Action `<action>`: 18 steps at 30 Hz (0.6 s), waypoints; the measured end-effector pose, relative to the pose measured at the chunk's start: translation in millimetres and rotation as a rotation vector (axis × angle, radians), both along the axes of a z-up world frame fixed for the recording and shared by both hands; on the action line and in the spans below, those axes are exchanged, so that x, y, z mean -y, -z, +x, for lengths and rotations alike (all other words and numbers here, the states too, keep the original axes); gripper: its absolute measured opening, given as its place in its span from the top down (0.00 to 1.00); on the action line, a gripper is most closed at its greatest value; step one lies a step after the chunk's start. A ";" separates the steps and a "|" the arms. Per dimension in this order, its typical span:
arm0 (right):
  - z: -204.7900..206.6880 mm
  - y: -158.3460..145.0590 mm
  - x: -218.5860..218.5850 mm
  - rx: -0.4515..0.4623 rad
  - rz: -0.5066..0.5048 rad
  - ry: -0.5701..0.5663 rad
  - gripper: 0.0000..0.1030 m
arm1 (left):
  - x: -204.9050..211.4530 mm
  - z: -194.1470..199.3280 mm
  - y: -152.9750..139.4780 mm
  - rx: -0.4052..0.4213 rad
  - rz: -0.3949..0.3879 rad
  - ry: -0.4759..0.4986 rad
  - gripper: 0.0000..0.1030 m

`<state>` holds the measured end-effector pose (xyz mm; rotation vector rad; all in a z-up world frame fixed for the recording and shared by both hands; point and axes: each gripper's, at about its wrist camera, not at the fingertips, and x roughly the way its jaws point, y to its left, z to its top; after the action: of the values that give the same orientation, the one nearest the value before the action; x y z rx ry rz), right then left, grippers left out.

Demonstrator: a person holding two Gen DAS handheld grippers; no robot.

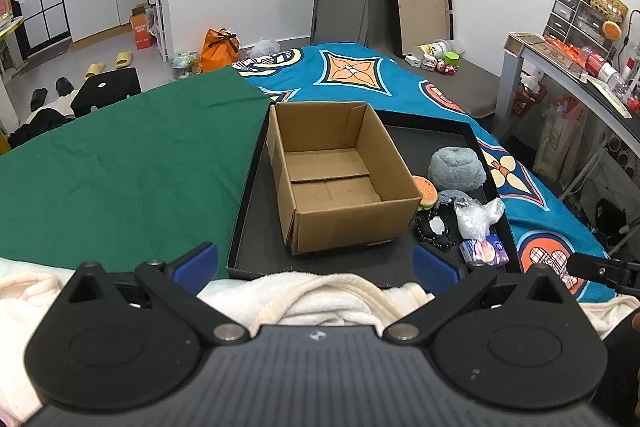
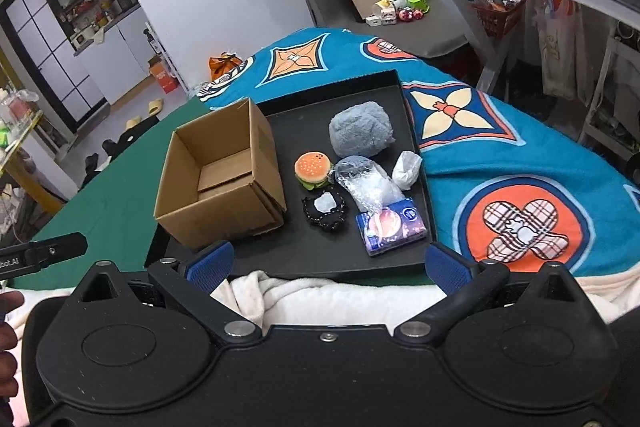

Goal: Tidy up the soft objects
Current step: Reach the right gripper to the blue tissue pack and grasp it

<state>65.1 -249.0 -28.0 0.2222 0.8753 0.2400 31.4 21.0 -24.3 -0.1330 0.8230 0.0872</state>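
An open, empty cardboard box (image 1: 336, 175) (image 2: 220, 183) stands on a black tray (image 1: 256, 227) (image 2: 384, 91). Right of the box lie a grey plush (image 1: 456, 167) (image 2: 360, 133), a burger toy (image 1: 426, 191) (image 2: 313, 169), a black beaded piece (image 1: 436, 229) (image 2: 325, 211), crumpled clear plastic (image 1: 478, 213) (image 2: 370, 187) and a purple tissue pack (image 1: 485, 250) (image 2: 392, 227). My left gripper (image 1: 316, 263) is open and empty, near the tray's front edge. My right gripper (image 2: 328, 263) is open and empty, also in front of the tray.
The tray sits on a bed with a green cloth (image 1: 120, 167) on the left and a blue patterned blanket (image 2: 500, 147) on the right. A white fleece blanket (image 1: 320, 299) lies under both grippers. A cluttered desk (image 1: 580, 67) stands at the right.
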 end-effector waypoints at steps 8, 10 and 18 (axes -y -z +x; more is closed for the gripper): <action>25.9 14.3 2.7 -0.004 -0.007 -0.001 0.00 | -7.8 19.4 9.0 -0.003 -0.012 -0.025 0.02; 32.3 18.8 2.9 -0.013 -0.011 -0.007 0.01 | -9.7 24.9 12.7 -0.007 -0.014 -0.031 0.02; 58.3 35.5 0.3 -0.042 -0.024 -0.066 0.11 | -20.1 48.7 26.0 -0.016 -0.029 -0.048 0.11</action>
<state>123.4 -249.3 -63.4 0.1768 0.9275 0.2873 80.1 41.1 -50.3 -0.1798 0.8379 0.1215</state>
